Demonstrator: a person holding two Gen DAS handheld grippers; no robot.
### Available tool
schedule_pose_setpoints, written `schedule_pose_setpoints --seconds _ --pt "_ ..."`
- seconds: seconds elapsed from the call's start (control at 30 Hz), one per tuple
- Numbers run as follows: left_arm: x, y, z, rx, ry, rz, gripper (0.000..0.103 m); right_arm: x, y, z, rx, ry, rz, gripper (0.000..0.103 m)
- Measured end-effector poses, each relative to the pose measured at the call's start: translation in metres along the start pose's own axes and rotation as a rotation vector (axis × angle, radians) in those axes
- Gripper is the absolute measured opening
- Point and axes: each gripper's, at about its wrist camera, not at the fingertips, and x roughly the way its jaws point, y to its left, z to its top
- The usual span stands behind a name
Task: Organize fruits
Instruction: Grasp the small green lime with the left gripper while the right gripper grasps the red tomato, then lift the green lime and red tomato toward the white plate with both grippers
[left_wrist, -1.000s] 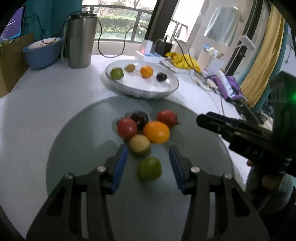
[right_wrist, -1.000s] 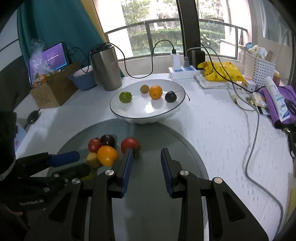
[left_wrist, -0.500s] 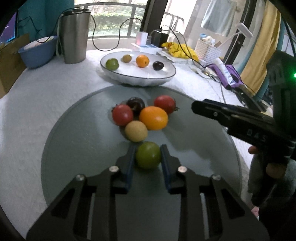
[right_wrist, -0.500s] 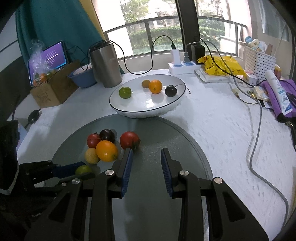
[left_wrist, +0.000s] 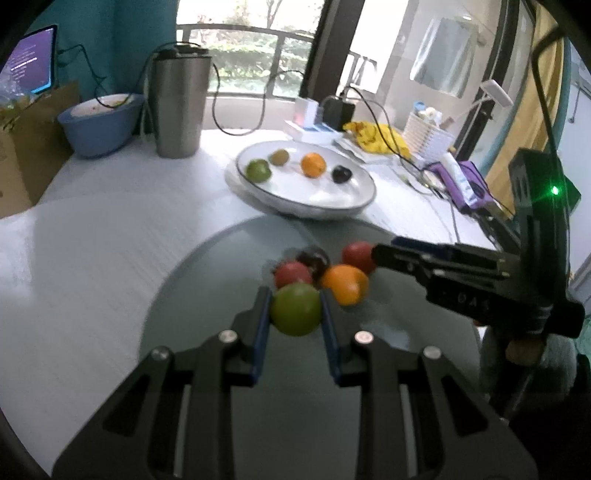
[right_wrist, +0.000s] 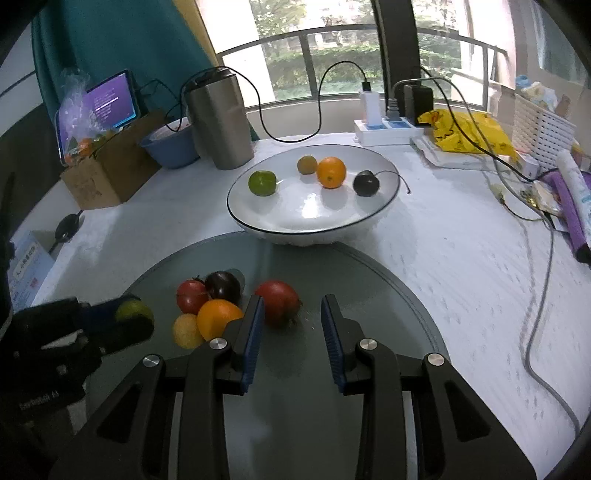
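Note:
My left gripper (left_wrist: 295, 310) is shut on a green fruit (left_wrist: 296, 309) and holds it above the grey round mat (left_wrist: 207, 280). On the mat lie two red tomatoes (right_wrist: 191, 296), a dark plum (right_wrist: 224, 285), an orange (right_wrist: 218, 318) and a yellow fruit (right_wrist: 186, 329). My right gripper (right_wrist: 293, 332) is open, and the second red tomato (right_wrist: 277, 300) lies just past its left fingertip. The white plate (right_wrist: 258, 221) behind holds a green fruit (right_wrist: 262, 182), a kiwi (right_wrist: 307, 164), an orange (right_wrist: 331, 172) and a dark plum (right_wrist: 366, 183).
A steel tumbler (right_wrist: 221, 122), a blue bowl (right_wrist: 170, 147) and a cardboard box (right_wrist: 107, 173) stand at the back left. A power strip (right_wrist: 386, 129), a yellow bag (right_wrist: 469, 133), cables and a white basket (right_wrist: 543, 129) lie at the back right.
My left gripper closed on the green fruit and lifted it off the mat. My right gripper moved slightly forward toward the red tomato.

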Motion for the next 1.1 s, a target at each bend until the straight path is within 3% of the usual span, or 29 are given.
schedule_pose_setpoints --seconds 0.13,0.67,0.77,1.1 --pt "0.003 0.009 0.007 -0.015 -0.013 0.005 0.027 0.009 0.002 0.006 -0.001 0.011 0.013 0.042" --pt "0.008 0.018 0.023 -0.004 -0.043 -0.003 0.027 0.033 0.001 0.011 0.014 0.077 0.060 0.042" --pt "0.009 0.017 0.026 0.004 -0.046 -0.003 0.027 0.032 0.003 0.011 0.009 0.077 0.069 0.033" --pt "0.017 0.007 0.041 0.037 -0.058 -0.018 0.027 0.020 0.002 0.023 -0.005 0.034 0.066 0.029"
